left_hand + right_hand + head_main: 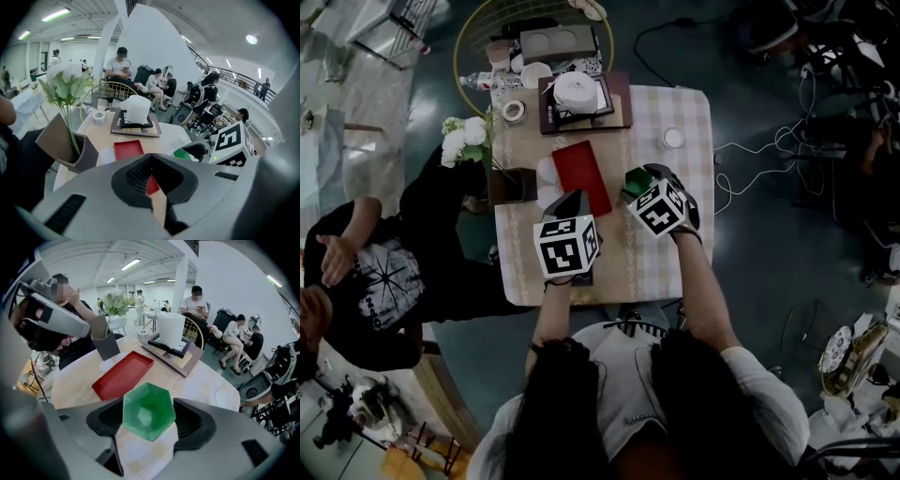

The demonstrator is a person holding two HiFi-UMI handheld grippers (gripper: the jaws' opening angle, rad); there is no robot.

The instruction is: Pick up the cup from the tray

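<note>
Green hexagonal plastic cup (149, 411), clamped in the jaws of the right gripper (150, 423) beside the red rectangular tray (123, 375), wants a level, steady lift; the left gripper (152, 180) has its jaws closed, empty

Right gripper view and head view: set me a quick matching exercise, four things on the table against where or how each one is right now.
Things:
1. cup
2. tray
3. flowers
4. tape

Places or states:
A. standing in the box
B. held in the right gripper
C. empty
D. beside the board

Pairs: 1-B, 2-C, 3-A, 4-D
</note>
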